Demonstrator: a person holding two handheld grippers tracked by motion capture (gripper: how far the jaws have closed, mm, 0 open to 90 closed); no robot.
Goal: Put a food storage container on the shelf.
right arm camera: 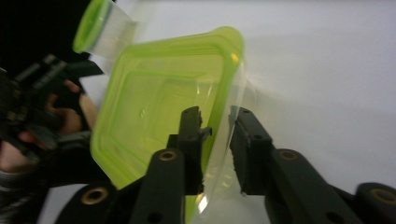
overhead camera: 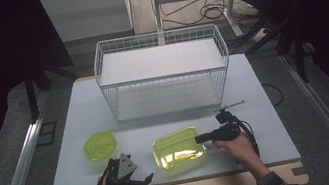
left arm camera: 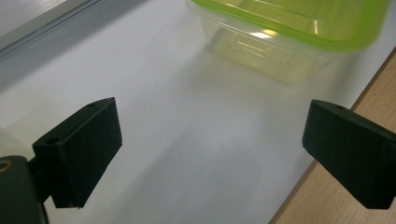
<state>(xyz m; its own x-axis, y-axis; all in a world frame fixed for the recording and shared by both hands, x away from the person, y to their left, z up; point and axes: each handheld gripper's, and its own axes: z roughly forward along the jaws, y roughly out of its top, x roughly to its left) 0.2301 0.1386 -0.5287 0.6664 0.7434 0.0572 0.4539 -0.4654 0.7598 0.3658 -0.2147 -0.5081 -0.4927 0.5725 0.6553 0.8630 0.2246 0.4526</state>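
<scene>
Right gripper [right arm camera: 217, 122] sits low centre of the right gripper view, jaws narrowed to a slim gap around the near wall of the rectangular green container [right arm camera: 163, 107]: one jaw inside the tub, one outside. The thin wall sits between them, but firm pad contact is hard to confirm, so I read it as a light pinch at best. In the high view the container [overhead camera: 179, 148] lies on the white table [overhead camera: 259, 122], lower centre of the frame, right gripper [overhead camera: 201, 138] at its right edge. Left gripper [left arm camera: 210, 154] has its jaws spread wide over bare table, nothing between them, container [left arm camera: 285, 42] at the upper right of that view. Risks: the wall is thin, flexible and slick, so a one-edge grip may let the tub swing, buckle or slip out on lifting. Round green bowl [overhead camera: 100, 146] is lower left of centre, wire basket [overhead camera: 163, 72] above centre; a tilted tub could catch the basket's rim.
</scene>
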